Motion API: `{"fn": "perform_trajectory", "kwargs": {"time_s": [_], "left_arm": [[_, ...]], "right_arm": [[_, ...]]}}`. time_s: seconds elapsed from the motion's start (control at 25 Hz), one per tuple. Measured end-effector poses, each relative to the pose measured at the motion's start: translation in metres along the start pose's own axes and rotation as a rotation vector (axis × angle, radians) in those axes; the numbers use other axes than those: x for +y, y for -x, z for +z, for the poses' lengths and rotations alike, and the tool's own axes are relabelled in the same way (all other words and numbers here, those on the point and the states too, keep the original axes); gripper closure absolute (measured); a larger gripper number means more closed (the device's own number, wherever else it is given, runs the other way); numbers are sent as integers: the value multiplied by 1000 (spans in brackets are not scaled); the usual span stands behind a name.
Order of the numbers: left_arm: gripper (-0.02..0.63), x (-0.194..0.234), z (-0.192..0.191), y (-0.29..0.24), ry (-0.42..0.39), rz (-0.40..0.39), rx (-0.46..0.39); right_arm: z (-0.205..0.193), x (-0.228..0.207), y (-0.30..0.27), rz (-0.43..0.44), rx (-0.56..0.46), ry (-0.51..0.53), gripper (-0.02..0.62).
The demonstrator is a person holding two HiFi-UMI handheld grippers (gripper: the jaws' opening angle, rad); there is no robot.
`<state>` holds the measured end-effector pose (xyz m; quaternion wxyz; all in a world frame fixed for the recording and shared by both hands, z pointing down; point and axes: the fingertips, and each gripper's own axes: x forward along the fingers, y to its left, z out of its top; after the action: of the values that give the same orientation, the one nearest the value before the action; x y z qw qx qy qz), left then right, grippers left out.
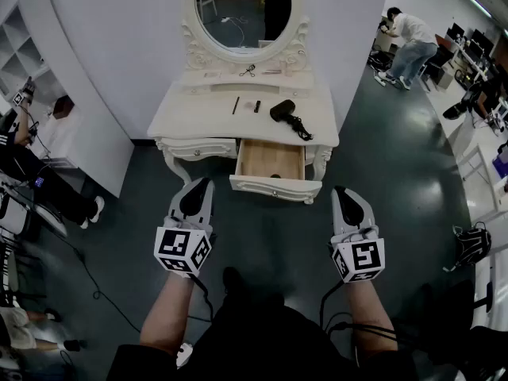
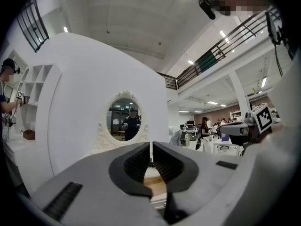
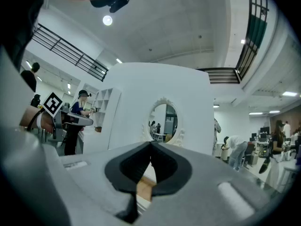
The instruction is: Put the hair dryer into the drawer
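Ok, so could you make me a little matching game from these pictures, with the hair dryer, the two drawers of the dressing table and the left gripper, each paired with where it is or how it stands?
Things:
1. hair dryer
2. right drawer
3. left drawer
4. left gripper

Places or states:
A. pushed shut
B. jaws together, nothing held
C. lying on the tabletop
D. pulled open

Pairs: 1-C, 2-D, 3-A, 4-B.
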<state>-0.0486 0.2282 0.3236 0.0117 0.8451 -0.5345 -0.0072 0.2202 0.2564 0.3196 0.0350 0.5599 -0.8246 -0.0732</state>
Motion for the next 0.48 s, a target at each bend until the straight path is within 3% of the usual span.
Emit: {"fn": "perform_trajectory", "kwargs": {"time_s": [0.48], "left_arm": [[588,-32,7,1,-8,-17,-27]], "right_arm": [[4,-19,22,7,-72,-34,592]]}}
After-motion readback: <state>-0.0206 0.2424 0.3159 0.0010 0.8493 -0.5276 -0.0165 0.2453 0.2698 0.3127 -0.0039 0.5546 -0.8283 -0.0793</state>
